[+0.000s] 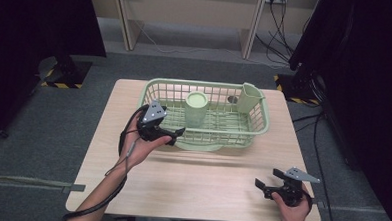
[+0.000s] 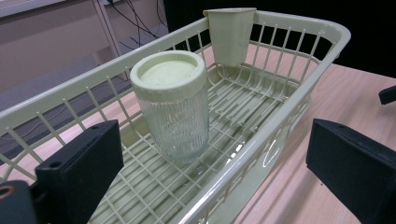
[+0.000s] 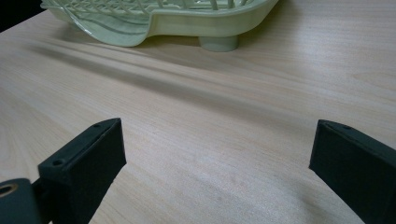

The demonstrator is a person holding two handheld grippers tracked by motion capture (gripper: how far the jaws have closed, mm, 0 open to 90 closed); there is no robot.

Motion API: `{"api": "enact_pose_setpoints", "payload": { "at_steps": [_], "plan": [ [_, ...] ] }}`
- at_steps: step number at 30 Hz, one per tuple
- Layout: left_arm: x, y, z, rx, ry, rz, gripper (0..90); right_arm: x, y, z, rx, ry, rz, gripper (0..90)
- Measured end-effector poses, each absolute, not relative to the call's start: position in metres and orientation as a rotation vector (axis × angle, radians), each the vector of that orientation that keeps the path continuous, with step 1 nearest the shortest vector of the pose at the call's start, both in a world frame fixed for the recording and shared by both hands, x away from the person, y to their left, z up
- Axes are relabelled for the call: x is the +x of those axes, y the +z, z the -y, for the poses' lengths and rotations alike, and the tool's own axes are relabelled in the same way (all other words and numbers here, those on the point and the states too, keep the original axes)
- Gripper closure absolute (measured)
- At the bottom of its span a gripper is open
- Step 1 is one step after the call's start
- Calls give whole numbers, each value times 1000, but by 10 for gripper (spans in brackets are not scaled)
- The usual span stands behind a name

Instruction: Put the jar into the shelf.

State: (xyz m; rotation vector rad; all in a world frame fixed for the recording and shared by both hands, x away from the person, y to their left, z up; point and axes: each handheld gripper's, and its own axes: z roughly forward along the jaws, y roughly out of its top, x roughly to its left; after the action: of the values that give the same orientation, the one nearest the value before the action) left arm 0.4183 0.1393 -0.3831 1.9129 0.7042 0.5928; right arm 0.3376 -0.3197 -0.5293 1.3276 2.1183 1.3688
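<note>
Ribbed glass jar (image 2: pixel 173 105) upright in basket (image 2: pixel 299 100), lid up; both jaws wide, empty.

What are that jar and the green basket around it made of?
The jar looks like clear ribbed glass: you can see through its fluted wall. Its lid seems matte pale-green plastic. The basket looks like moulded pale-green plastic with a slight sheen. The table shows a light wood grain, possibly laminate.
</note>
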Motion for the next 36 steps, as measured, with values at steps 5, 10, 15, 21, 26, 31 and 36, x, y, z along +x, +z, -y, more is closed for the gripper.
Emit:
{"api": "enact_pose_setpoints", "payload": {
  "at_steps": [5, 10, 15, 21, 26, 31, 36],
  "plan": [
    [412, -385, -141, 1903, 596, -697, 34, 338, -529, 320, 1329, 1369, -2117, 37],
    [405, -386, -144, 1894, 591, -693, 34, 338, -529, 320, 1329, 1369, -2117, 37],
    [399, -390, -149, 1887, 589, -695, 34, 338, -529, 319, 1327, 1364, -2120, 37],
    [391, -396, -154, 1886, 585, -702, 34, 338, -529, 319, 1329, 1364, -2119, 37],
    [385, -401, -161, 1874, 582, -713, 34, 337, -529, 319, 1331, 1366, -2117, 37],
    [380, -404, -168, 1869, 585, -721, 34, 337, -529, 319, 1330, 1366, -2118, 37],
    [375, -409, -177, 1864, 582, -735, 34, 337, -529, 319, 1329, 1366, -2119, 37]
  ]
}}
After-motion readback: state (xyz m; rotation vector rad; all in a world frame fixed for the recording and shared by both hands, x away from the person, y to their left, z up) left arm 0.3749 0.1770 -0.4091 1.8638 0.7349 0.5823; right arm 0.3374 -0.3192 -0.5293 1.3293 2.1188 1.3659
